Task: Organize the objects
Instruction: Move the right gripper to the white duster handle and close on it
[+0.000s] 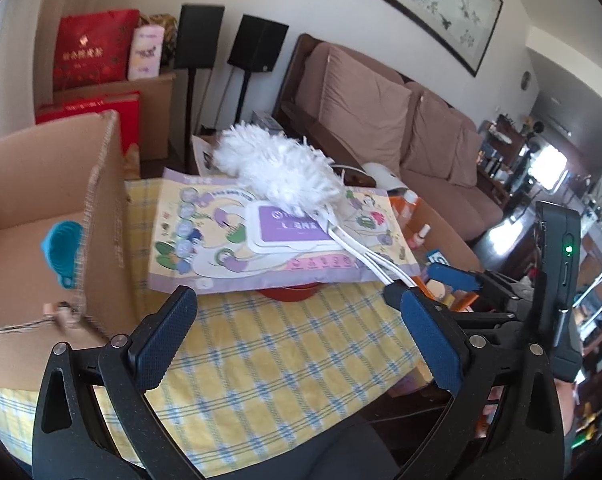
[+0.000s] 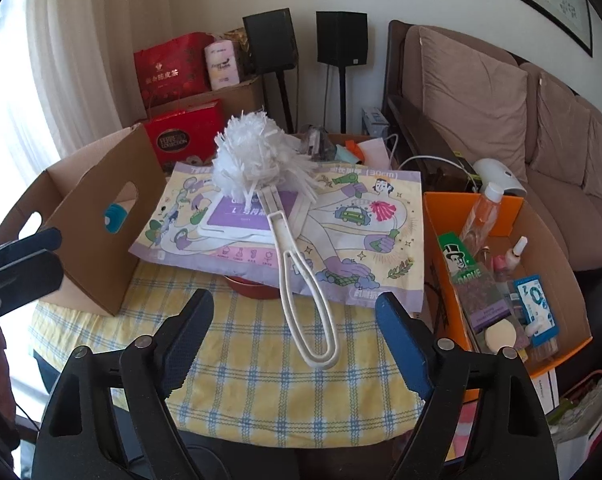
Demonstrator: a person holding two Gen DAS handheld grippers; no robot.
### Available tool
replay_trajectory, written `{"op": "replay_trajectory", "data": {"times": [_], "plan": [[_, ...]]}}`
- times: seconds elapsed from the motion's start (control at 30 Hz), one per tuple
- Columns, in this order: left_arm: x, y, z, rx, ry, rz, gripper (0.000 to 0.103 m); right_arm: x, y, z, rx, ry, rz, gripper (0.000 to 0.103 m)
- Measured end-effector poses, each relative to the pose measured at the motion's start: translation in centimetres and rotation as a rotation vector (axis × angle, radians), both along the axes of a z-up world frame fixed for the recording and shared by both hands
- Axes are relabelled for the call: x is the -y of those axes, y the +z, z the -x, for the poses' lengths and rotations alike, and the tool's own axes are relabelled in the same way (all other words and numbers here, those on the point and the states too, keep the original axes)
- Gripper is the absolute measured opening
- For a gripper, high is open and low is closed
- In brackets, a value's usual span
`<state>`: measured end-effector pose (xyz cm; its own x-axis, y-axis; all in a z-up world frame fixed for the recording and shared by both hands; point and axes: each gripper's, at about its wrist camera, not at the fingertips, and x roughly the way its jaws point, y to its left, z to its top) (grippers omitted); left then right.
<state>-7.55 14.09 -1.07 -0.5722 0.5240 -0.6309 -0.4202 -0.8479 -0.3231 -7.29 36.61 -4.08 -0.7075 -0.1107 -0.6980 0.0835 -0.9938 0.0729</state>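
A white fluffy duster (image 2: 261, 160) with a white looped handle (image 2: 307, 300) lies on a flat illustrated package (image 2: 341, 248), which rests on a red bowl (image 2: 253, 286) on the yellow checked tablecloth (image 2: 261, 380). In the left wrist view the duster (image 1: 277, 164) lies on the same package (image 1: 205, 240). My left gripper (image 1: 293, 300) is open and empty, in front of the package. My right gripper (image 2: 293, 304) is open, its jaws either side of the handle's loop end without touching it. The right gripper's blue tip (image 1: 453, 276) shows in the left wrist view.
A brown cardboard box (image 1: 41, 256) holding blue cups (image 1: 63, 240) stands at the left. An orange box (image 2: 501, 280) with toothpaste, bottles and small items stands at the right. A brown sofa (image 2: 501, 120), speakers and red gift boxes are behind.
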Motion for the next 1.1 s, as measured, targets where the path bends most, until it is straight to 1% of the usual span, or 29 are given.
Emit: {"op": "replay_trajectory", "data": {"times": [0.07,0.27,0.4,0.5,0.57,0.6,0.67,0.77,0.87,0.97,1.03,1.1], "plan": [[-0.7,-0.6,0.8,0.033,-0.014,-0.016,0.101,0.0,-0.4,0.4,0.005,0.004,0.003,0.077],[-2.3,-2.4,2.9,0.118,-0.035,-0.052,0.101,-0.4,-1.6,1.7,0.028,0.003,0.022,0.066],[-3.5,-3.4,4.2,0.157,-0.046,-0.061,0.101,-0.5,-2.2,2.2,0.043,0.002,0.028,0.064],[-4.5,-4.1,5.2,0.183,-0.056,-0.076,0.101,-0.7,-2.3,2.4,0.050,0.001,0.035,0.055],[-4.9,-4.6,5.8,0.203,-0.060,-0.085,0.101,-0.9,-2.4,2.5,0.054,-0.001,0.043,0.046],[-5.1,-4.8,6.1,0.215,-0.063,-0.094,0.100,-1.0,-2.4,2.5,0.054,-0.001,0.047,0.044],[-5.5,-5.1,6.6,0.235,-0.067,-0.106,0.100,-1.0,-2.4,2.5,0.055,0.002,0.053,0.034],[-5.9,-5.6,7.0,0.258,-0.078,-0.130,0.099,-1.0,-2.4,2.3,0.056,0.012,0.055,0.032],[-6.3,-6.1,7.6,0.283,-0.087,-0.145,0.094,-0.5,-2.4,2.2,0.063,0.033,0.060,0.030],[-6.4,-6.4,8.0,0.295,-0.088,-0.164,0.094,-0.1,-2.3,1.8,0.059,0.052,0.075,0.028],[-6.2,-6.5,8.1,0.296,-0.090,-0.180,0.088,0.3,-2.3,1.5,0.061,0.067,0.094,0.026],[-6.0,-6.6,8.2,0.301,-0.092,-0.185,0.078,0.8,-2.4,1.2,0.067,0.090,0.120,0.025]]}}
